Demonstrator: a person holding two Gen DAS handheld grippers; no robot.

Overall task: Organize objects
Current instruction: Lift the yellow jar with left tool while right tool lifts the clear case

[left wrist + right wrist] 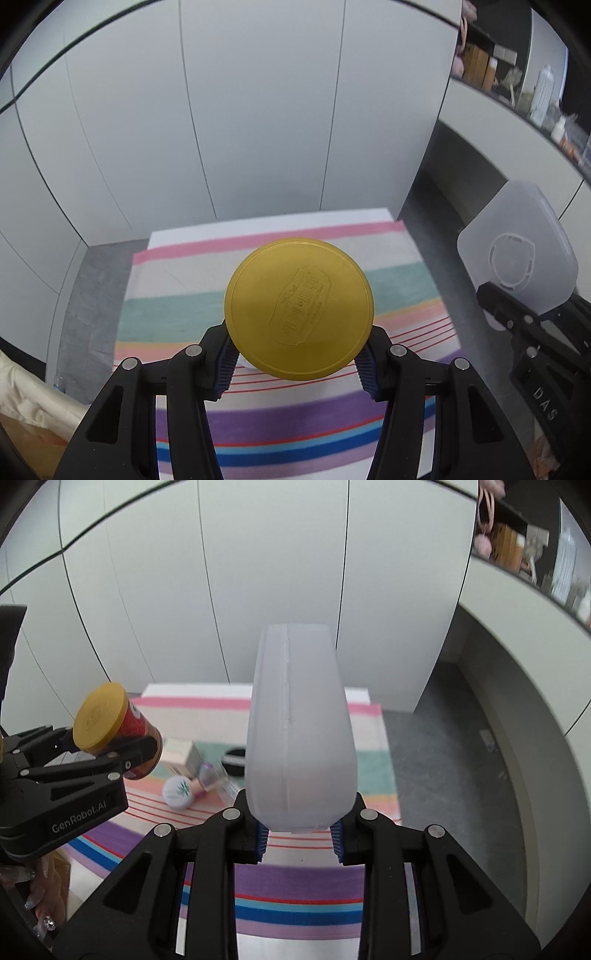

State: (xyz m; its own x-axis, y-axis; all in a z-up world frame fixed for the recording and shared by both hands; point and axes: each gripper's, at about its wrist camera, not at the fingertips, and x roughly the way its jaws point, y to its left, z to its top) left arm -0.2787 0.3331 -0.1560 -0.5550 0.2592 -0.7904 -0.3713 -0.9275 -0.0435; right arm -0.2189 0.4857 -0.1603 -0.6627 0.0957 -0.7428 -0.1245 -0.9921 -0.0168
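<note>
A striped multicoloured cloth [295, 886] covers the bench. Above it, the right tongs [300, 836] clamp the lower end of a frosted translucent plastic box [301, 738], held upright on edge. The left tongs [297, 363] are closed on a red cylindrical can with a yellow lid [299, 308], lifted clear. On the cloth lie a small cream carton [183, 755] and a round white jar [179, 792], touching.

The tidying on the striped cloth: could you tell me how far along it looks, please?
Nothing looks put away yet. In hand: the left gripper is shut on a yellow-lidded can, held in the air, and the right gripper is shut on a frosted box. Left: a small carton, a round white jar, a clear tube and a black item lie bunched on the cloth.
</note>
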